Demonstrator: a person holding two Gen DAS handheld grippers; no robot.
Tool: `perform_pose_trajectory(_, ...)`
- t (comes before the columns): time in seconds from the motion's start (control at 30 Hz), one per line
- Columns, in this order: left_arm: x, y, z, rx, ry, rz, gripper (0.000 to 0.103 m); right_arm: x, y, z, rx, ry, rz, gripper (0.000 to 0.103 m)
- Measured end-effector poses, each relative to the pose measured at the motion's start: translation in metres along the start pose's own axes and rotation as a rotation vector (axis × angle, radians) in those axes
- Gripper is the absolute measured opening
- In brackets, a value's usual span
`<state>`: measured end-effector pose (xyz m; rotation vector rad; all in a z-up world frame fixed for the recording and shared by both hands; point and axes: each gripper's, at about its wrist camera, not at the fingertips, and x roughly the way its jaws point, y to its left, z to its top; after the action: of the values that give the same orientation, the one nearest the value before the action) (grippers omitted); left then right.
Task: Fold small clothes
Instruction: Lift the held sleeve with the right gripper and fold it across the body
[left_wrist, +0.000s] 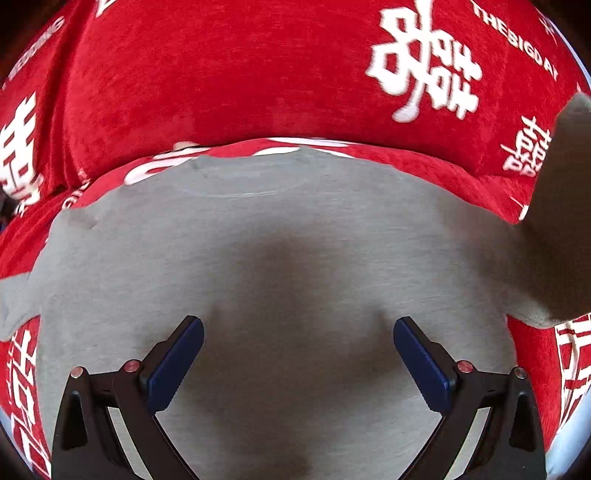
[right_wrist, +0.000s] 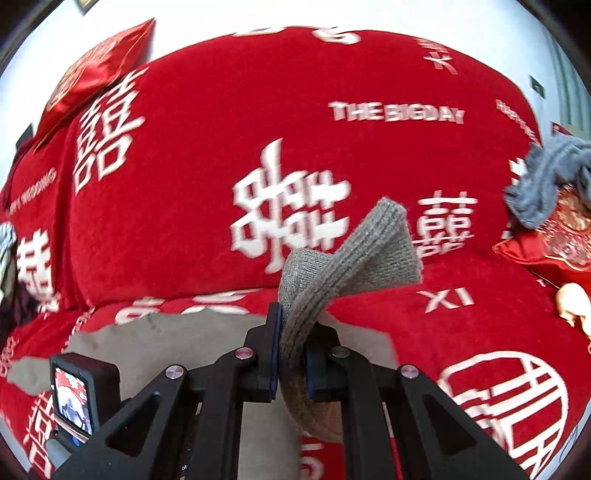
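Observation:
A grey knitted garment (left_wrist: 280, 236) lies spread flat on a red sofa seat, neckline toward the backrest. My left gripper (left_wrist: 298, 328) hovers open above its middle, blue pads wide apart with nothing between them. One grey sleeve (left_wrist: 561, 206) is lifted up at the right edge of the left wrist view. My right gripper (right_wrist: 293, 332) is shut on that sleeve's ribbed cuff (right_wrist: 354, 258), which sticks up past the fingers. The garment's body (right_wrist: 177, 343) shows below and to the left of that gripper.
The sofa's red cover (right_wrist: 221, 129) with white lettering fills both views, backrest behind the garment. A blue-grey knitted piece (right_wrist: 546, 177) lies on a red cushion (right_wrist: 554, 243) at the right. Another red cushion (right_wrist: 96, 70) sits top left. The left gripper's camera block (right_wrist: 81, 395) is near.

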<state>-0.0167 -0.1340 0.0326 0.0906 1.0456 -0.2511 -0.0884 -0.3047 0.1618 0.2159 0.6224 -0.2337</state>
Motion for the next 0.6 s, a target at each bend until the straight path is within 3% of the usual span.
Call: perform_pose_trajectory(0.6, -0.010, 0.135, -0.024, -0.156, -0.015, 0.054, 0.103, 0.042, 0.159, -0.019, -0.161, 0.086, 0.098, 0.011)
